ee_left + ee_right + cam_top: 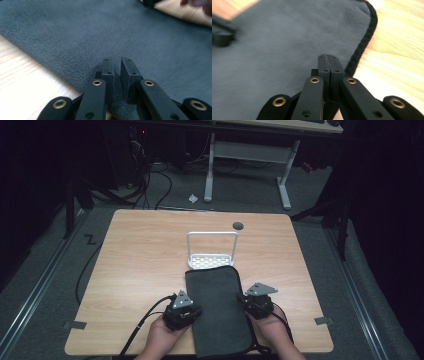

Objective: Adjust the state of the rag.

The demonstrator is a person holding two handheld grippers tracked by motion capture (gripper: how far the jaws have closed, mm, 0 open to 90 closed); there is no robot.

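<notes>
The left claw point(186, 308) sits at the left long edge of the dark grey fleece cloth point(218, 307), which lies flat on the light wooden surface point(140, 260) as a long strip running away from the person. In the high view this claw is a dark block under its grey three-cornered plate, held in the left hand point(162, 336), and how its jaws stand cannot be read there. The left gripper view settles it: the left claw point(117, 66) has its jaws narrow, a thin slot between them, over the fleece just inside the edge, and nothing is seen pinched in the slot. That close view also brings out the cloth's point(125, 35) curly nap and the bare wood to the claw's left.

Ahead of both claws, past the far end of the cloth, stands a small white metal rack point(212, 251) with a perforated base and an upright hoop frame, its base touching or just beside the cloth's end.

The right claw point(258, 303) sits at the cloth's right long edge, in the right hand point(272, 330). The right gripper view shows what the high view does not: the right claw point(330, 65) has its jaws pressed fully together, resting at the black stitched hem point(364, 40) that curves round a corner of the cloth. Whether any fabric is caught between them cannot be told.
</notes>
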